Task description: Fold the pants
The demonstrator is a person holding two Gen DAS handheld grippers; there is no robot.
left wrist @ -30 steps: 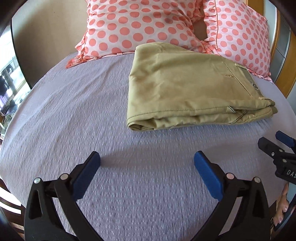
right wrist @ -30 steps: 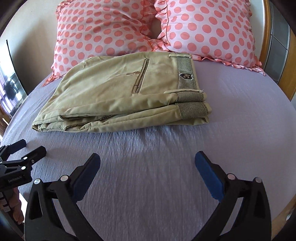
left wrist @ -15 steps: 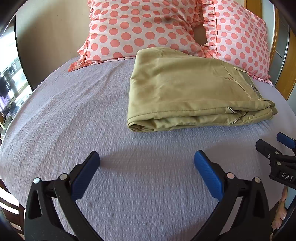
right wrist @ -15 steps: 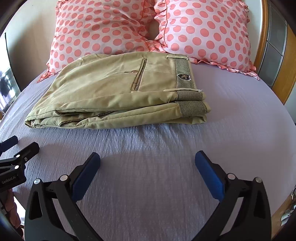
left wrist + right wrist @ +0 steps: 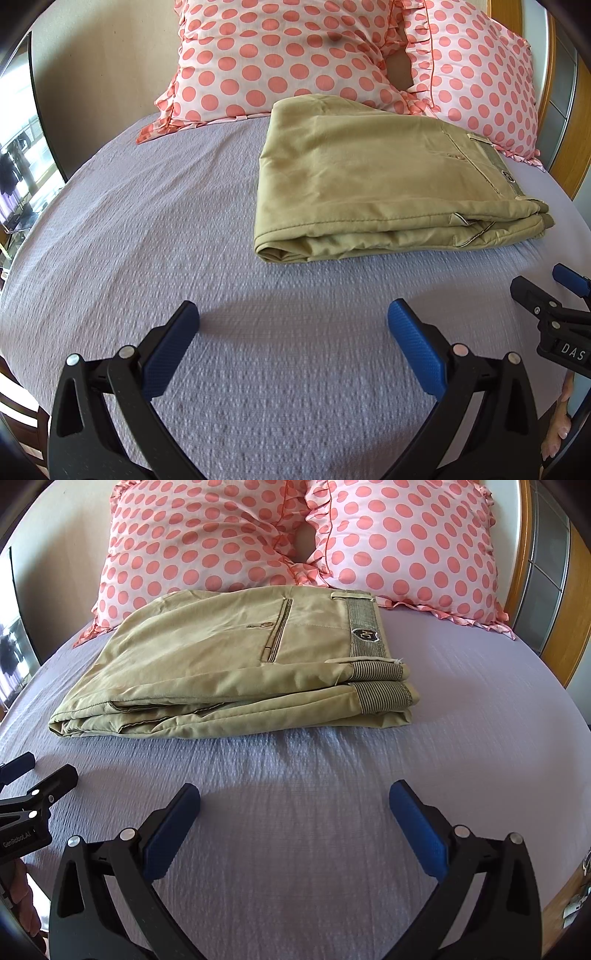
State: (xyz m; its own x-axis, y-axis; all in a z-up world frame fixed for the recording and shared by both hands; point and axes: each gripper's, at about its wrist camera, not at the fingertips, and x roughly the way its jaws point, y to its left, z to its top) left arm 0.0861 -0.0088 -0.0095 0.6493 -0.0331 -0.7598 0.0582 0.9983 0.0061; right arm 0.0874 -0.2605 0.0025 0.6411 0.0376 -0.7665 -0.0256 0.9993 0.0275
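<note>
Count: 1 folded khaki pants [image 5: 229,664] on 1 lilac bedspread [image 5: 461,709]. Behind the pants, 2 pink polka-dot pillows [image 5: 199,542] [image 5: 410,542]. In front of the pants, 2 grippers: left gripper [image 5: 293,334], right gripper [image 5: 294,814].

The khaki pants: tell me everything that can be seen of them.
The khaki pants are folded into a flat, layered rectangle on the lilac bedspread, their far edge against the polka-dot pillows. Smooth woven cloth; a striped waistband with a dark badge at the right end, and a buttoned welt pocket on top. Neither set of tongs touches them.
</note>
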